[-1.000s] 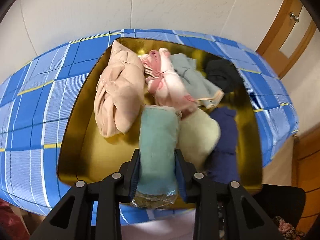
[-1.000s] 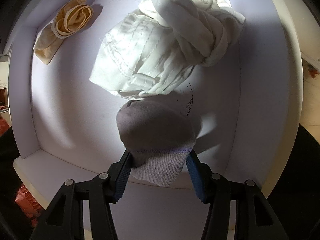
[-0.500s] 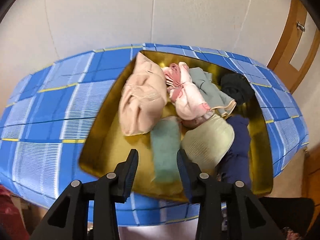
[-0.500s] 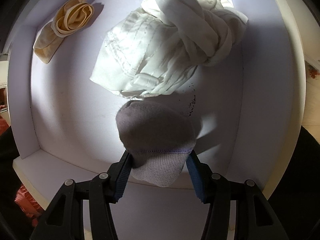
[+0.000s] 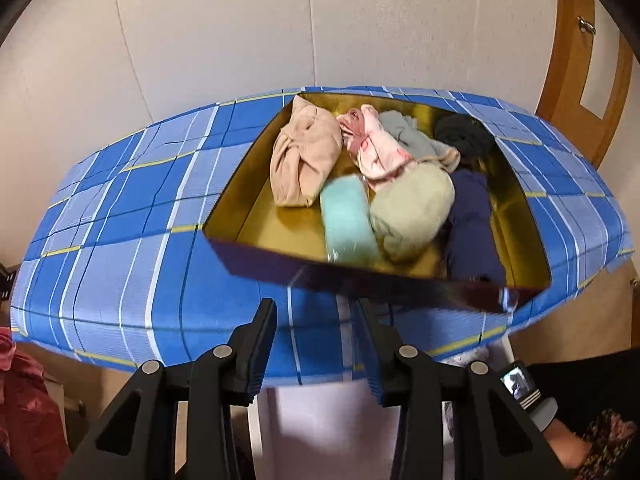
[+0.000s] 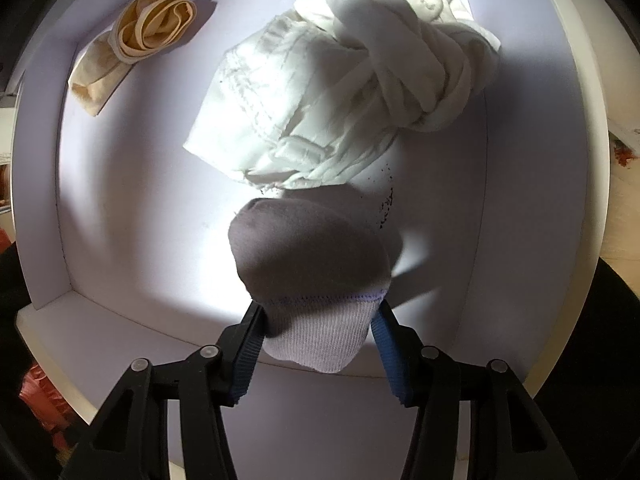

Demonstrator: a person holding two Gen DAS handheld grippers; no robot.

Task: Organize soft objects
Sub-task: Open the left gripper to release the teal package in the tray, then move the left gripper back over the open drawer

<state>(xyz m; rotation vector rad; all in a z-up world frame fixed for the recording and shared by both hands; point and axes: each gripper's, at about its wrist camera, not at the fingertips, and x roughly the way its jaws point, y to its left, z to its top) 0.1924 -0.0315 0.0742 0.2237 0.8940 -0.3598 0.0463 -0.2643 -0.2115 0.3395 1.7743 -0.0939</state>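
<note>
— As far as both views show, how far along is the sorting?

— Partway, I'd judge. Starting at the left: the left gripper [image 5: 316,320] hangs over the near edge of the blue plaid cloth [image 5: 132,216], its jaws apart with nothing between them. Beyond it sits the gold box [image 5: 236,196], already well filled.

— What's in it?

— From left to right: a beige bundle [image 5: 306,160], a mint-green roll [image 5: 348,220] lying toward the near wall, a pink and white piece [image 5: 376,148] behind it, a pale olive bundle [image 5: 412,208], a grey-green cloth [image 5: 416,140], then a navy piece [image 5: 472,220] with a black one [image 5: 464,136] at the far right corner. All lie loose and touching; the left side of the floor is bare.

— And the other side?

— The right gripper [image 6: 318,326] is clamped on a grey sock roll [image 6: 310,252] by its white cuff, held above the white bin [image 6: 120,208]. Inside are a tan rolled strip [image 6: 156,28] in the far left corner and a knotted white garment [image 6: 352,92] toward the far right.

— So what's left?

— Probably letting the sock go into that bin. Whether it already touches the floor I can't tell from this angle.
</note>
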